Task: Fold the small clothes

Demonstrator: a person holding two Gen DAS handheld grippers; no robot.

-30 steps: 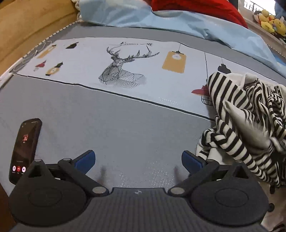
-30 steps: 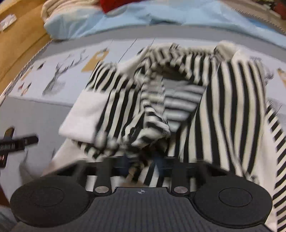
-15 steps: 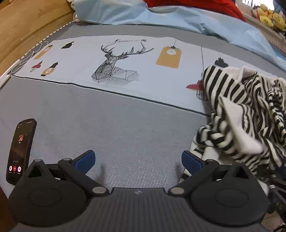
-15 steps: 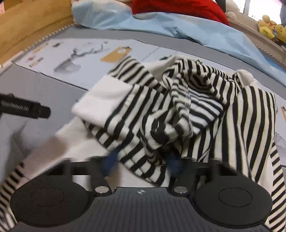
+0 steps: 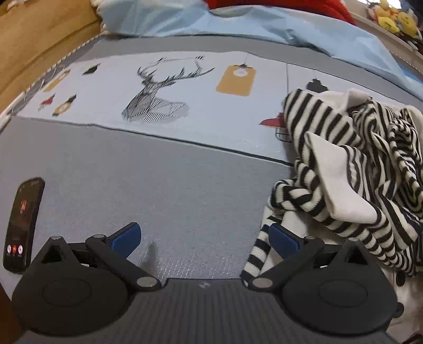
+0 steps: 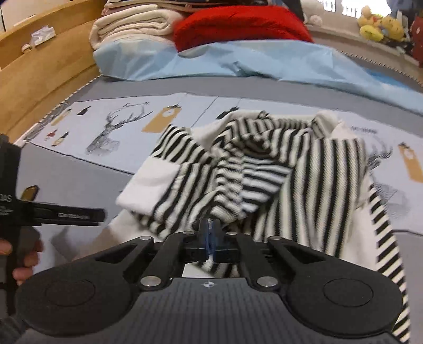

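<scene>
A crumpled black-and-white striped garment (image 6: pixel 264 174) with white cuffs lies on the grey bed cover (image 5: pixel 158 185). It also shows at the right of the left wrist view (image 5: pixel 351 169). My right gripper (image 6: pixel 210 235) is shut on the garment's near edge and holds it slightly raised. My left gripper (image 5: pixel 203 236) is open and empty over bare cover, its right finger (image 5: pixel 281 238) touching the garment's left edge. The left gripper shows at the left of the right wrist view (image 6: pixel 60 214).
A phone (image 5: pixel 22 225) lies on the cover at the near left. A light-blue quilt (image 6: pixel 238 63), red bedding (image 6: pixel 238 26) and folded cream blankets (image 6: pixel 132 23) pile at the back. A wooden bed frame (image 6: pixel 39 79) runs along the left. Plush toys (image 6: pixel 380 26) sit far right.
My right gripper has closed on the garment's near edge and lifted it a little. The garment has shifted toward my left gripper, which stays open and nearly still.
</scene>
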